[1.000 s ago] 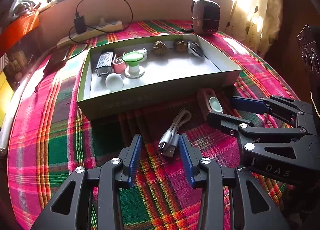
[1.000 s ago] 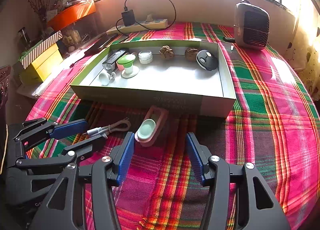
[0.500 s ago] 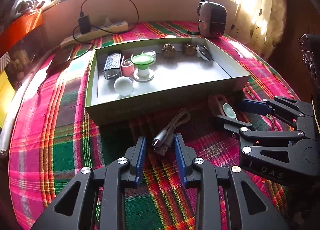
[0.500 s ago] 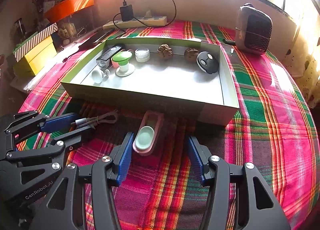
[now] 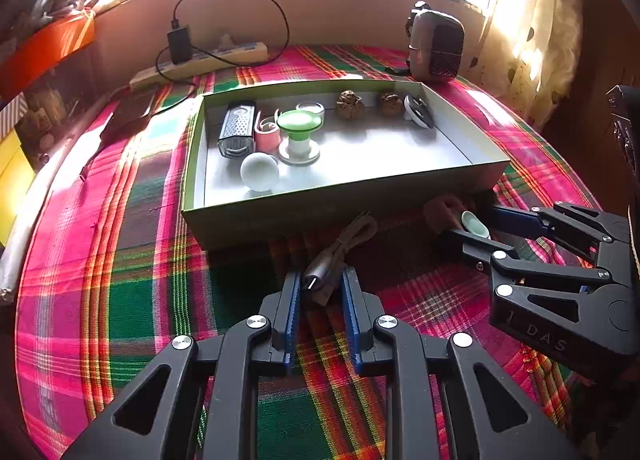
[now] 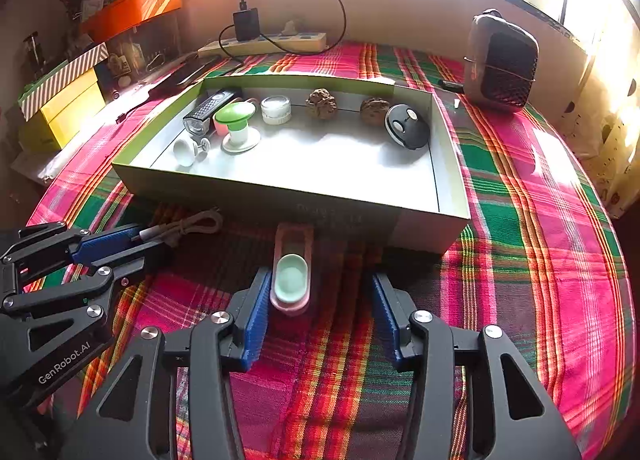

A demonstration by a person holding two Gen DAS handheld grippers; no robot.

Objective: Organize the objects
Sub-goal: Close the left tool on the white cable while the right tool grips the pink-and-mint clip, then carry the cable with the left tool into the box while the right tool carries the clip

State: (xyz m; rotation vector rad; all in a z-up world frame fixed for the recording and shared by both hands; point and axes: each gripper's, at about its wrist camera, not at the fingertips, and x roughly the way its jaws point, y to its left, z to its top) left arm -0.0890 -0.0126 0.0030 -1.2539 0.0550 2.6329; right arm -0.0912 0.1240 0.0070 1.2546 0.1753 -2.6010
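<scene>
Cable [image 5: 340, 250] lies coiled on the plaid-covered bench [image 5: 132, 300], just in front of the box [image 5: 344, 202], its long axis running from the near plug ends away toward the box wall. Left gripper [image 5: 319, 292] straddles the plug end: fingers have just been closing, cable between them, pads close on either side; whether they press yet I cannot tell.

Pink case [image 6: 292, 272] with its pale green insert lies lengthwise, pointing from the right gripper [image 6: 318, 304] toward the box. Right fingers have just been closing too. Left pad is at the case's side; right pad stands well apart, so no pinch yet. The case sits off-centre in the gap, toward the left finger.

Each gripper is nearest its own thing; the two work side by side without touching.

Box holds a torch [image 6: 204, 110], green-topped stand [image 6: 236, 126], white knob [image 6: 186, 150], small jar [image 6: 276, 109], two walnuts [image 6: 321, 102], round black-and-white piece [image 6: 406, 126]. The near half of the floor is bare: room, I judge, for both.
</scene>
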